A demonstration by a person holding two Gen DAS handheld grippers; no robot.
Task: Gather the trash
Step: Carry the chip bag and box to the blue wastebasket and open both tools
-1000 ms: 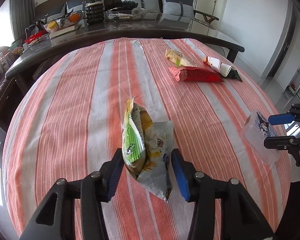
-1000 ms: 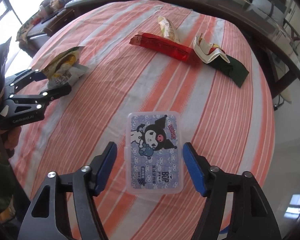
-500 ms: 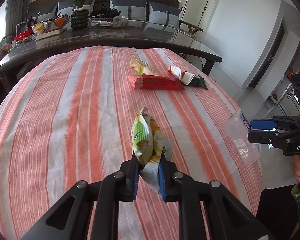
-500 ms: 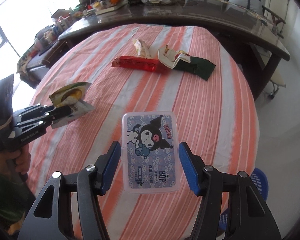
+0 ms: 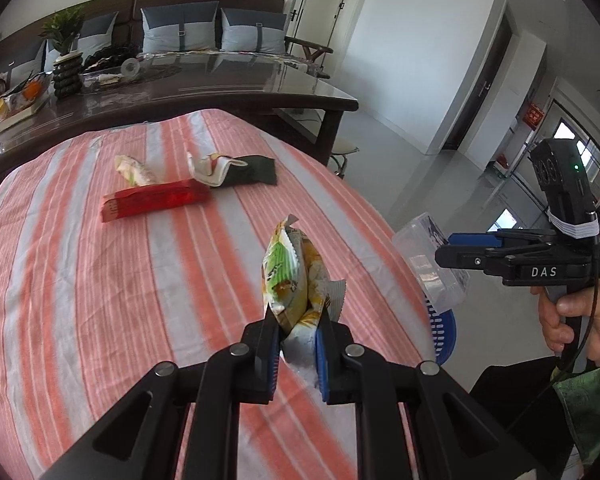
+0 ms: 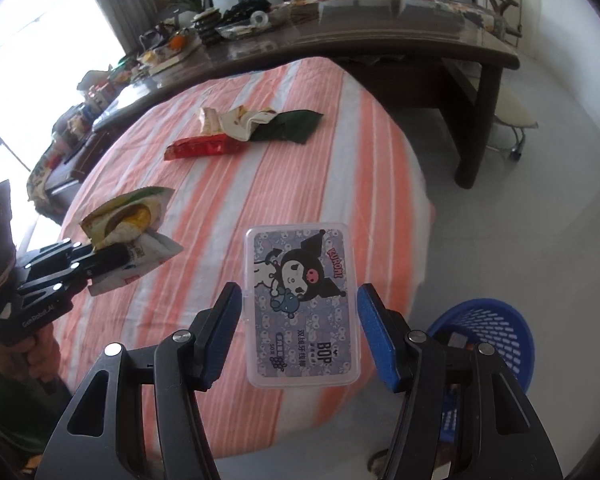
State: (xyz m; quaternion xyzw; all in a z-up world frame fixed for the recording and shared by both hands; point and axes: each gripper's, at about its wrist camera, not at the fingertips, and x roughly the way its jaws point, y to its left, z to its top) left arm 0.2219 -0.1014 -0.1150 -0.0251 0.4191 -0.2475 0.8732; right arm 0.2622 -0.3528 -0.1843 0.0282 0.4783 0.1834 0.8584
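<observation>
My left gripper (image 5: 298,354) is shut on a green and yellow snack wrapper (image 5: 290,280) and holds it above the striped table (image 5: 80,280); it also shows in the right wrist view (image 6: 126,226). My right gripper (image 6: 300,332) grips a clear plastic box with a cartoon label (image 6: 302,306) by its sides, lifted beyond the table's edge; the box also shows in the left wrist view (image 5: 432,264). A blue mesh basket (image 6: 488,336) stands on the floor below. A red wrapper (image 5: 154,200), a pale wrapper (image 5: 134,170) and a white-and-dark-green wrapper (image 5: 236,170) lie on the table.
A dark glass-topped table (image 5: 220,84) with a plant, fruit and clutter stands behind the striped one. A sofa with grey cushions (image 5: 188,32) is beyond. A stool (image 6: 512,120) stands on the grey floor at right.
My left gripper closed on the snack wrapper, lifted it and swung right toward the table's edge. My right gripper lifted the plastic box off the table and out over the floor; the basket came into view.
</observation>
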